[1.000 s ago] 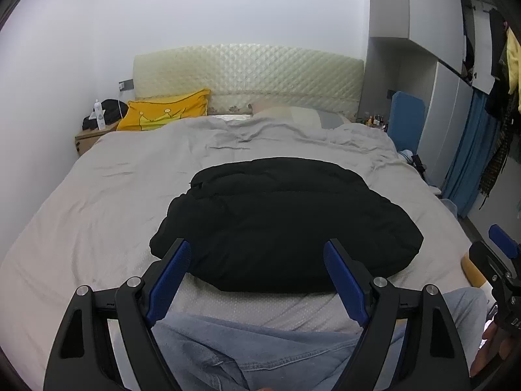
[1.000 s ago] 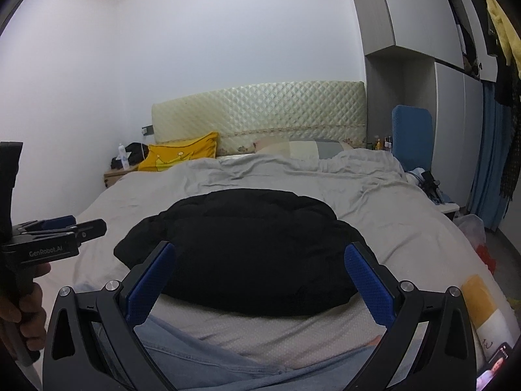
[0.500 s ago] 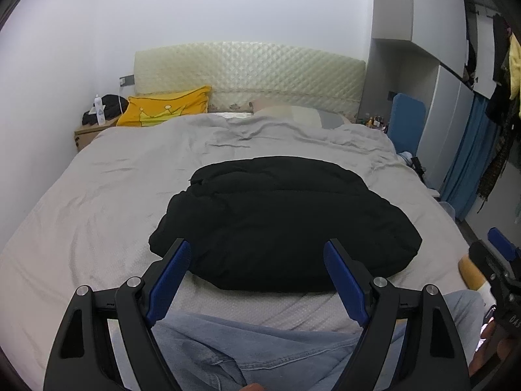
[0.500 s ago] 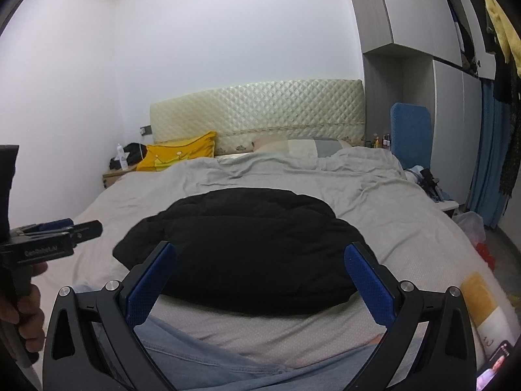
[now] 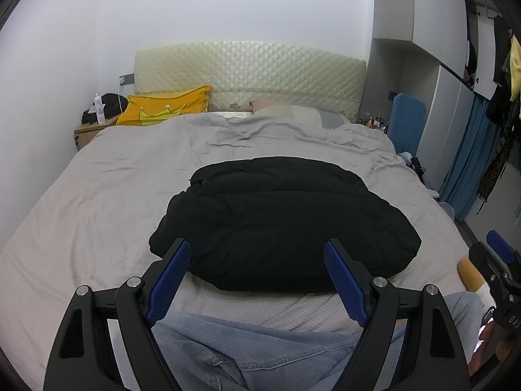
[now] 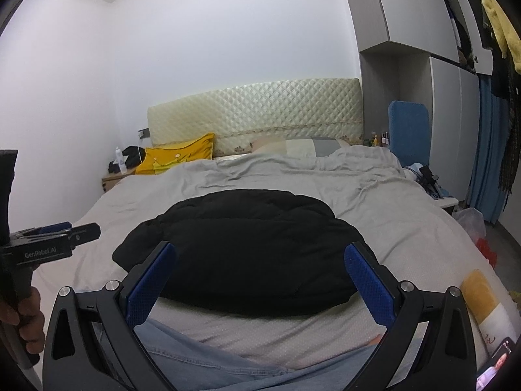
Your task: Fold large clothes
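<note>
Across the middle of the bed (image 5: 97, 202) lies a black padded jacket (image 5: 286, 221), folded into a thick rounded bundle on the grey-beige cover, nearer the foot than the pillows. Wrinkles run through the cover toward the head end, while around the jacket it lies fairly smooth. Behind it stands a cream quilted headboard (image 5: 250, 75) against a plain white wall. A yellow pillow (image 5: 166, 106) with a crown print leans at the headboard's left end, and a pale pillow (image 5: 293, 114) lies to its right. Left of the bed, a wooden nightstand (image 5: 86, 133) carries a white bottle (image 5: 98, 106) and a dark bundle that is too small to identify. On the right side of the room stand grey wardrobes (image 6: 452, 123), a blue panel (image 6: 408, 130) beside the bed, a blue curtain (image 5: 469, 163), and clothes hanging at the upper edge.

Near the foot of the bed, the left gripper (image 5: 257, 272) hangs above the person's jeans (image 5: 260, 355), its blue-padded jaws wide apart and holding nothing; the jacket's near edge shows between them but is untouched. Seen from its own camera, the right gripper (image 6: 260, 273) is likewise spread wide and empty, short of the jacket. A hand (image 6: 27, 319) at the left edge of that view grasps the other gripper's handle. At the bed's right corner lies a yellow and white object (image 6: 482, 303), and a lit phone screen (image 6: 495, 368) shows at the frame's bottom right.
</note>
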Motion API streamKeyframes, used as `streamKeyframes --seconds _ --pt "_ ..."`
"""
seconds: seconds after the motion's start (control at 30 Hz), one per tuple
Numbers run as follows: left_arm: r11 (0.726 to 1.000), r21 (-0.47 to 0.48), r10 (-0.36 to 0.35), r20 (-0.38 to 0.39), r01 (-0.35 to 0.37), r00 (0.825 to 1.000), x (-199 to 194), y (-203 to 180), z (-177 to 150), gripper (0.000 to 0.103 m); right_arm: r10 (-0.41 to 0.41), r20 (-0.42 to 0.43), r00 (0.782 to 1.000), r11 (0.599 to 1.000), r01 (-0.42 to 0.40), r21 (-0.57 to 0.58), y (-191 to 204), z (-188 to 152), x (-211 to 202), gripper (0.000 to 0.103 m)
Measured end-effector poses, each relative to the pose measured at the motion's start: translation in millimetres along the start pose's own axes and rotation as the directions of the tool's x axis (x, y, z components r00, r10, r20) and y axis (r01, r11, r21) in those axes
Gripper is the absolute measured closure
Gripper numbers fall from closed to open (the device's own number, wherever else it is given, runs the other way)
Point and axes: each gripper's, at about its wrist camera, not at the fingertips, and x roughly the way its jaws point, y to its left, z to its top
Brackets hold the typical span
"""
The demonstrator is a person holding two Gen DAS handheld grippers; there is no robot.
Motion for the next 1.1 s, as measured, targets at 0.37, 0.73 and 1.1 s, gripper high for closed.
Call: streamKeyframes --seconds 0.37,0.73,1.1 --pt "1.0 0.002 0.008 0.007 -0.008 1.0 -5 -2 0 0.018 0.003 -0.002 1.0 1.0 -0.003 0.002 1 0 -1 0.0" --pt "1.0 0.008 -0.006 0.007 0.006 1.0 -7 -2 3 0.018 0.005 0.003 1.0 1.0 -0.005 0.005 3 -1 -3 0.0" --pt "1.0 0.008 -0.01 0.005 0.01 1.0 -11 -1 1 0.018 0.014 -0.002 1.0 1.0 -0.014 0.017 1 -1 -3 0.0"
